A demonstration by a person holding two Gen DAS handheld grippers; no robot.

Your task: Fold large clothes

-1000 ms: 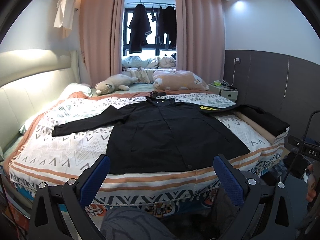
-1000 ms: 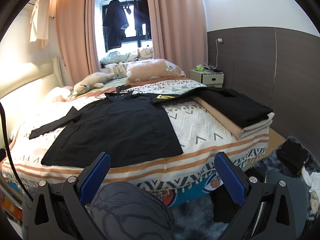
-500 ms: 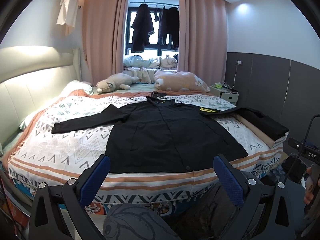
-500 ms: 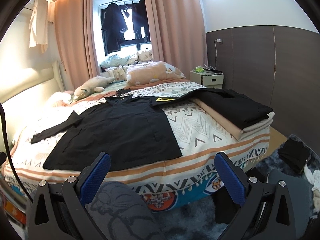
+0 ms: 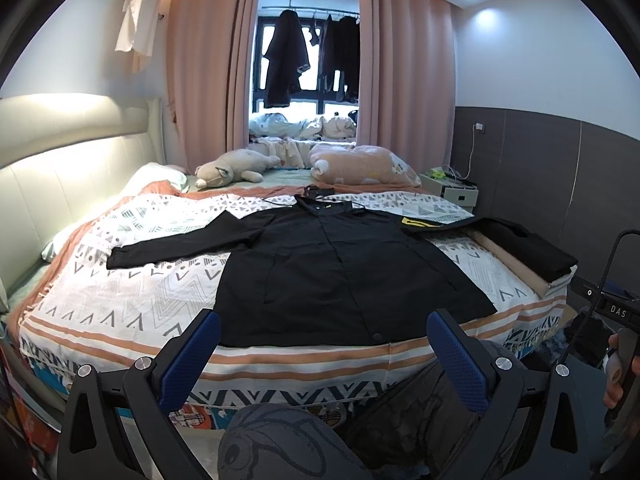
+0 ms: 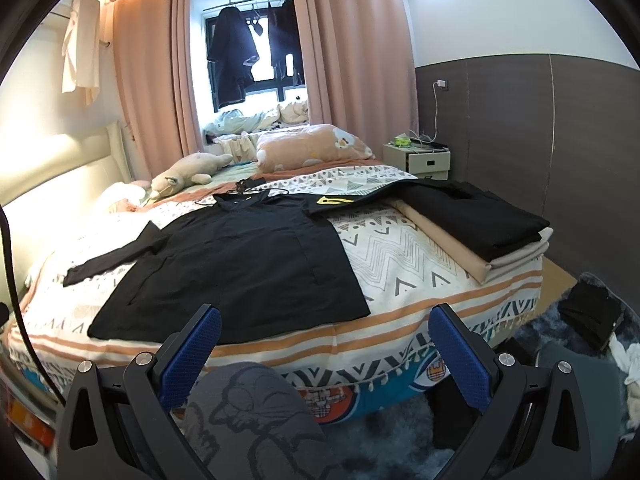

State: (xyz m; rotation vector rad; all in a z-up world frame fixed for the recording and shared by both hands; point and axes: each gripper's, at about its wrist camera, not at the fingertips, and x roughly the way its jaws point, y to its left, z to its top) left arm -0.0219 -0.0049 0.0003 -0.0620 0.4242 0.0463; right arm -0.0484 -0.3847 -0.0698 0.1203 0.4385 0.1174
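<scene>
On the bed, black shirt spread flat

The near edge of the bed lies open, with bare patterned cover on both sides of the spread black shirt. At the bed's right edge a stack of folded clothes blocks the way, touching the shirt's right sleeve. A plush toy and pink pillow crowd the far side.

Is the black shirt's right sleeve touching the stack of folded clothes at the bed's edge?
Touching. In the right wrist view the black shirt runs its sleeve straight onto the stack of folded clothes, no bedspread showing between them.
</scene>
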